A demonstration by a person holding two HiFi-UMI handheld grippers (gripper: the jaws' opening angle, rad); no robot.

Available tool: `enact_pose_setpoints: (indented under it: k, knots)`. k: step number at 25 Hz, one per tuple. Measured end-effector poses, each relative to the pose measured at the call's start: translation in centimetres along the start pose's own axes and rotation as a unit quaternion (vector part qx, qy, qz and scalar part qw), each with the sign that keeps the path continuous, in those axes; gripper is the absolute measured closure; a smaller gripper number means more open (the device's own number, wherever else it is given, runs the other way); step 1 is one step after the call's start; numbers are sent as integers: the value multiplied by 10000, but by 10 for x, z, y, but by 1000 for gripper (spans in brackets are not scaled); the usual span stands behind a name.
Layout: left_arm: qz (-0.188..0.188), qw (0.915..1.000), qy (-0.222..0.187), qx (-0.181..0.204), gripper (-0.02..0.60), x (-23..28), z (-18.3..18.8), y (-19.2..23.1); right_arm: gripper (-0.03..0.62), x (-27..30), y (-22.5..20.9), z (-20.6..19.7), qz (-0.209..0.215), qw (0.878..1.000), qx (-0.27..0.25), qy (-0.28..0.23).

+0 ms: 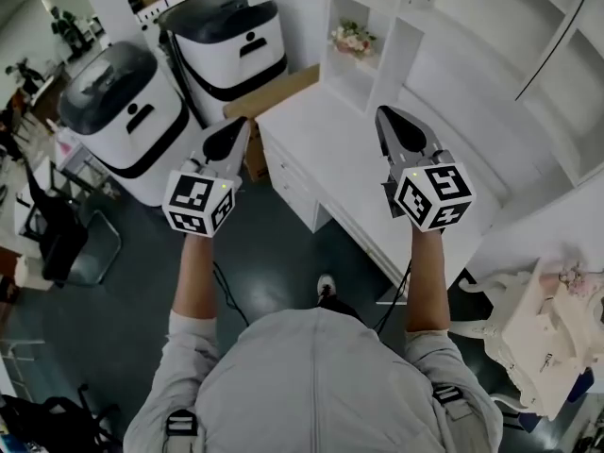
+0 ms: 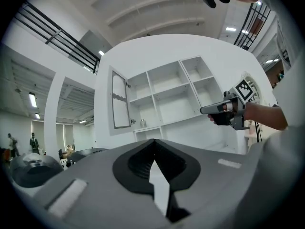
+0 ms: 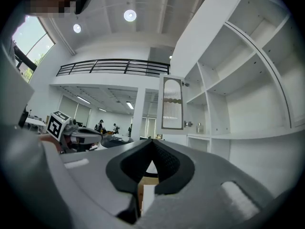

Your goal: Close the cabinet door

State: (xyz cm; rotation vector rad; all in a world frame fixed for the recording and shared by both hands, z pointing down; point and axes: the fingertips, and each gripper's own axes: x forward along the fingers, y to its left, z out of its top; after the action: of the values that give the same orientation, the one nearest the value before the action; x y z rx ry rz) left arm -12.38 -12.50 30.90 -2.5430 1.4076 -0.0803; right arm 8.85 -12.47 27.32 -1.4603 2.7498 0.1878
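Observation:
The open cabinet door (image 2: 120,99), a white frame with a glass panel and a small knob, stands out from the left end of the white shelf unit (image 2: 176,94). In the right gripper view the same door (image 3: 172,103) shows ahead. Both grippers are held level in front of the person, well short of the door. My left gripper (image 1: 240,126) (image 2: 153,141) is shut and holds nothing. My right gripper (image 1: 386,113) (image 3: 151,141) hangs over the white desk top (image 1: 330,130); its jaws meet at the tip, also with nothing between them.
Two white-and-black machines (image 1: 123,111) (image 1: 231,41) stand left of the desk, with a cardboard box (image 1: 274,92) beside them. A flower pot (image 1: 351,38) sits in a shelf cell. Drawers (image 1: 293,182) front the desk. A dark chair (image 1: 57,234) stands far left, a white bag (image 1: 547,338) at right.

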Motion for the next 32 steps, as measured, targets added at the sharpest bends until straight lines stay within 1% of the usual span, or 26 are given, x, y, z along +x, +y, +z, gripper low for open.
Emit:
enact_pose_setpoints:
  k: [6, 10, 16, 20, 24, 28, 32]
  knots:
    - [272, 9993, 1, -258, 563, 76, 2, 18, 592, 38, -66, 7, 70, 9997, -249, 15]
    - [388, 9989, -46, -268, 563, 115, 6, 30, 592, 60, -96, 11, 125, 9992, -370, -33]
    - [469, 9986, -70, -242, 563, 163, 8, 48, 592, 92, -134, 8, 135, 9994, -306, -45]
    - [556, 9980, 11, -284, 563, 181, 2, 74, 592, 116, -142, 5, 106, 9996, -264, 7]
    - [613, 9974, 14, -392, 537, 195, -9, 116, 592, 143, -136, -2, 6, 9997, -233, 53]
    - [595, 9969, -32, -512, 503, 217, -21, 166, 592, 171, -133, -6, -322, 9992, -211, 117]
    - [482, 9975, -97, -509, 464, 247, -25, 212, 592, 199, -128, -9, -620, 9977, -195, 183]
